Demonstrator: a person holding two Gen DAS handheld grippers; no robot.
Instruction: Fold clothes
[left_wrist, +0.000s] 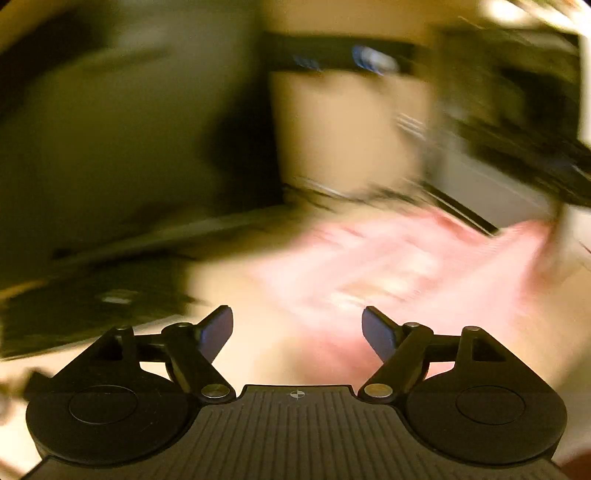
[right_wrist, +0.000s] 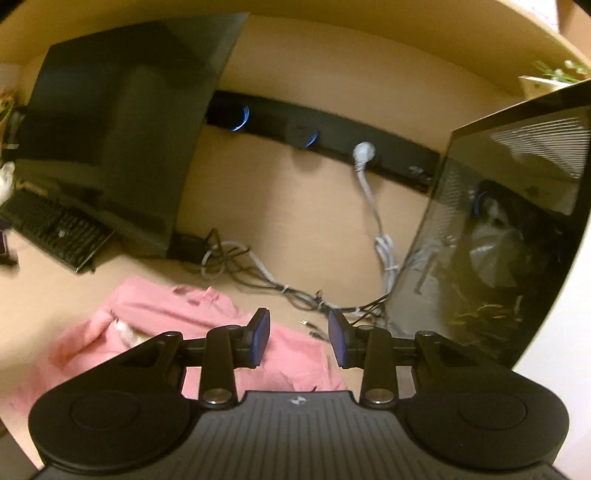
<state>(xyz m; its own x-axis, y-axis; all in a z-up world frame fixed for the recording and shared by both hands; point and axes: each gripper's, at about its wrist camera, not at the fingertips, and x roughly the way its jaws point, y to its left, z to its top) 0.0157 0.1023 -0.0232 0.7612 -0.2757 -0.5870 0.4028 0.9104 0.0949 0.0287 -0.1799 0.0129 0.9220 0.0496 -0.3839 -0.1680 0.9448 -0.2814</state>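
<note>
Pink knit fabric, a sweater (right_wrist: 155, 332) by the look of it, lies crumpled on the tan desk (right_wrist: 295, 206), below and to the left of the right gripper (right_wrist: 298, 338). It is rumpled rather than flat, with a pale patch showing in a fold, so I judge the folding has hardly begun and the cloth first needs spreading out. The right gripper's jaws stand partly apart with only air between them; the sweater sits lower down, not pinched, so this hand seems to be lifted clear of it.

From the left gripper (left_wrist: 297, 328), the same sweater (left_wrist: 399, 266) lies ahead and to the right. That view is badly smeared, so its outline is probably only roughly as it looks. The left jaws are spread wide and empty, a fitting stance for reaching to a fresh edge of cloth.

Past the sweater, a tangle of cables (right_wrist: 258, 273) runs along the desk just ahead of the right fingertips, near enough to snag. A dark monitor (right_wrist: 122, 129) and keyboard (right_wrist: 55, 229) stand far left, a dark glass-sided case (right_wrist: 498, 229) right, crowding the working space.
</note>
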